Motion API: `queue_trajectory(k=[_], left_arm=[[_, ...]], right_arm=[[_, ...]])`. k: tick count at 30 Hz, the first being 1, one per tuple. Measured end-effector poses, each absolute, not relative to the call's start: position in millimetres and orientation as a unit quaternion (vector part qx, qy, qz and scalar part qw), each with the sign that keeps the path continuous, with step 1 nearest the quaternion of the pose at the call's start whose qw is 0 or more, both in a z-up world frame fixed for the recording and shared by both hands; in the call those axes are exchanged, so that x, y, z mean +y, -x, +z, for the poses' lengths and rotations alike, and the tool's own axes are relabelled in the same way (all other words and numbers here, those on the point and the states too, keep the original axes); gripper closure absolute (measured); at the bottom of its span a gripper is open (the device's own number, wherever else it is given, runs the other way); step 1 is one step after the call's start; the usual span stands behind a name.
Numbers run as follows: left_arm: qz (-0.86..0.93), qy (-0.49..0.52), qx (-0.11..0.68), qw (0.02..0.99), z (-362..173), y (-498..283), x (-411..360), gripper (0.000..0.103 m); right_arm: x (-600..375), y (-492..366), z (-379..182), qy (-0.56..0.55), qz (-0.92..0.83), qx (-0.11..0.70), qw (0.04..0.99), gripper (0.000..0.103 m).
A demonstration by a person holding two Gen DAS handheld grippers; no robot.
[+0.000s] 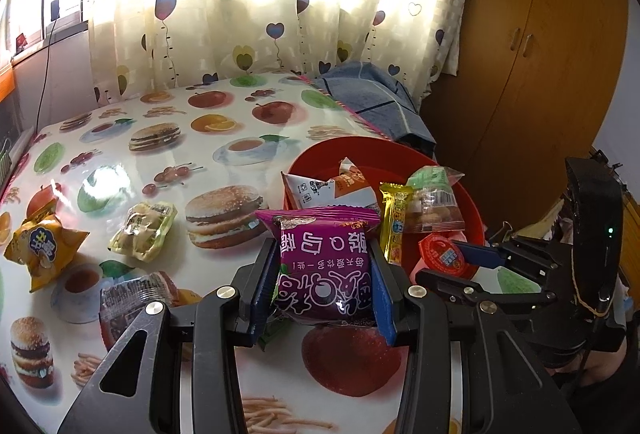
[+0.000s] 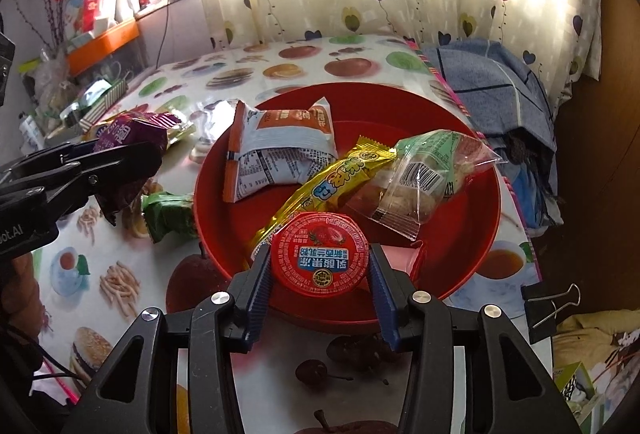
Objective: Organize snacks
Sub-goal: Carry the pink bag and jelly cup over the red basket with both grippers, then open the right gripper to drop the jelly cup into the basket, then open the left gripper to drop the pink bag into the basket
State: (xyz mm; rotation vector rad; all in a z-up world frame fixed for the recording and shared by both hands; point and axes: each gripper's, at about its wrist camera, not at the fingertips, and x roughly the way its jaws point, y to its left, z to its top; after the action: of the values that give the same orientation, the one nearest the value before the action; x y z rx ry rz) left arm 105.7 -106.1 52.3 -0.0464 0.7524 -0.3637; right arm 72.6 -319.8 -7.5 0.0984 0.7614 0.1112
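Left gripper (image 1: 325, 288) is clamped on an upright purple snack packet (image 1: 326, 266) just beside the red bowl (image 2: 472, 234), while the right gripper (image 2: 320, 280) stands parted, pads flanking a red-lidded jelly cup (image 2: 319, 254) lying inside that bowl, with gaps showing both sides.

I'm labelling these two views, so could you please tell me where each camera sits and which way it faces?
Left wrist: on the left gripper, angled down over the table toward the curtain; jaws grip a purple snack packet.
Right wrist: on the right gripper, over the red bowl; jaws flank a red jelly cup.
Shared: bowl, packet, cup, each other's gripper.
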Motion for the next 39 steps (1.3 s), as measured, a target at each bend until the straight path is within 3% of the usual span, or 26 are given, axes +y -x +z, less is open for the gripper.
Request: queue_trajectory(k=[5, 39], left_arm=[[-0.181, 0.022, 0.369, 0.911, 50, -110, -109, 0.059], [-0.259, 0.022, 0.410, 0.874, 18, -150, -150, 0.058]], right_arm=[[-319, -70, -4, -0.043, 0.063, 0.363, 0.929, 0.052], [-343, -70, 10, -0.059, 0.038, 0.334, 0.940, 0.052]])
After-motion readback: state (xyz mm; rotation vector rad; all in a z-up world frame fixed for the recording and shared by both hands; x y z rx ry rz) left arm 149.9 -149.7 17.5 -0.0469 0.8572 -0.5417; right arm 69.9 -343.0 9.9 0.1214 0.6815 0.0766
